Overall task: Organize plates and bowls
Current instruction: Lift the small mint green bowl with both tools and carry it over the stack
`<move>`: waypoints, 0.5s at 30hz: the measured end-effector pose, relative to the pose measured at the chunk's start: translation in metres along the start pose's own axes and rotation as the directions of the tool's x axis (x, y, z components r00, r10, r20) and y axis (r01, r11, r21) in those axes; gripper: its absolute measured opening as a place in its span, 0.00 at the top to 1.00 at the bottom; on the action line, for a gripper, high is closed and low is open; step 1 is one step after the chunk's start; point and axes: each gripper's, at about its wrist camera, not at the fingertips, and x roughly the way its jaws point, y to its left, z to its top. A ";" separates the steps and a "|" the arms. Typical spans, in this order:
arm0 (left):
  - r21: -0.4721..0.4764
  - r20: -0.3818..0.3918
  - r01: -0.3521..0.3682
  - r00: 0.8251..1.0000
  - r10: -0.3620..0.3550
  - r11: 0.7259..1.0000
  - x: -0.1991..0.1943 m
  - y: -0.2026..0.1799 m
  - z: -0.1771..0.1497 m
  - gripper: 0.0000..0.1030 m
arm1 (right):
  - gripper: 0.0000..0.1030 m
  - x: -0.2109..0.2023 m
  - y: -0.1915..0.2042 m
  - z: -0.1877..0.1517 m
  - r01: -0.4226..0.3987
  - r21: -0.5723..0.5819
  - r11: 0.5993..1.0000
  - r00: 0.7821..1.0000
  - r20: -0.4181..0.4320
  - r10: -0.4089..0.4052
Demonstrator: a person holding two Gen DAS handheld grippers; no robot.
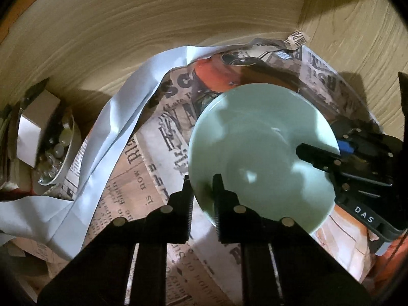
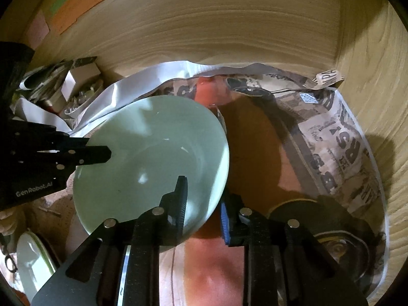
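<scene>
Wood-grain walls: pale panels (image 1: 153,25) close in the back and one side, so you are working inside a cupboard or shelf corner, which is likely why both tools come in steeply from above.
Liner: printed newspaper-pattern paper (image 1: 142,168) with a white backing strip covers the floor of the space; it lies crumpled, so judge it a slippery bed for crockery.
Task bowl: the pale green bowl (image 1: 262,153) sits tilted over the paper, empty inside, carried between your two tools and not resting flat.
Left gripper: your left gripper (image 1: 204,186) has its jaws clamped on the bowl's near rim, one finger inside, one outside.
Right gripper: your right gripper (image 2: 204,191) pinches the opposite rim the same way, jaws together on the wall. Two holds on opposite rims keep a wide bowl from swinging.
Second dish: a white dish with a green rim (image 2: 33,257) lies low at the left edge, apparently empty.
Side bowl: a small bowl (image 1: 63,158) at the far left holds glassy beads or marbles, with a small box (image 1: 35,127) propped in it.
</scene>
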 end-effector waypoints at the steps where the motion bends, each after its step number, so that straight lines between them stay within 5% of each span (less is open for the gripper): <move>1: -0.002 -0.001 0.003 1.000 -0.003 1.000 0.000 0.001 0.000 0.87 | 0.81 -0.001 -0.001 0.001 -0.003 0.006 1.000 1.000 0.001 0.003; 15: -0.042 0.080 0.003 0.997 0.000 0.999 -0.042 0.005 -0.012 0.86 | 0.84 -0.042 0.018 0.002 -0.016 0.020 1.000 0.992 0.126 0.013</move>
